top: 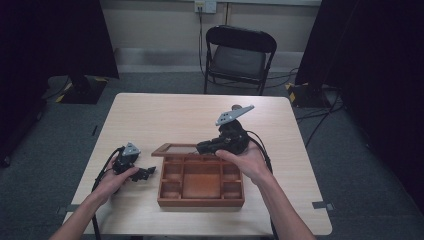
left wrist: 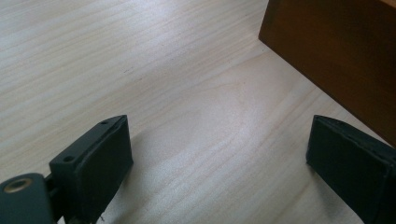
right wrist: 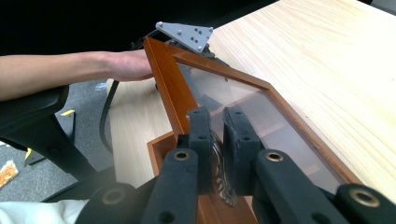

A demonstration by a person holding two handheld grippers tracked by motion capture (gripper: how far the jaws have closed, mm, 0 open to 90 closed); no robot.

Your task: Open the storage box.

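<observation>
A brown wooden box (top: 201, 202) with several inner compartments sits on the table, near its front edge. Its glass-paned lid (top: 175, 149) is lifted open and slopes up away from the box. My right gripper (top: 207, 146) is shut on the lid's front edge; in the right gripper view the jaws (right wrist: 217, 121) pinch a small metal clasp (right wrist: 223, 186) on the lid frame (right wrist: 168, 86). Left of the box, my left gripper (top: 146, 173) rests low over the table. It stands open (left wrist: 217, 140) with bare tabletop between its fingers and the box's side wall (left wrist: 336, 56) just beyond.
The light wood table (top: 195, 112) has free room behind the box and along both sides. A black folding chair (top: 240, 55) stands past the far edge. Dark curtains, a stand base (top: 82, 90) and floor cables (top: 320, 107) surround the table.
</observation>
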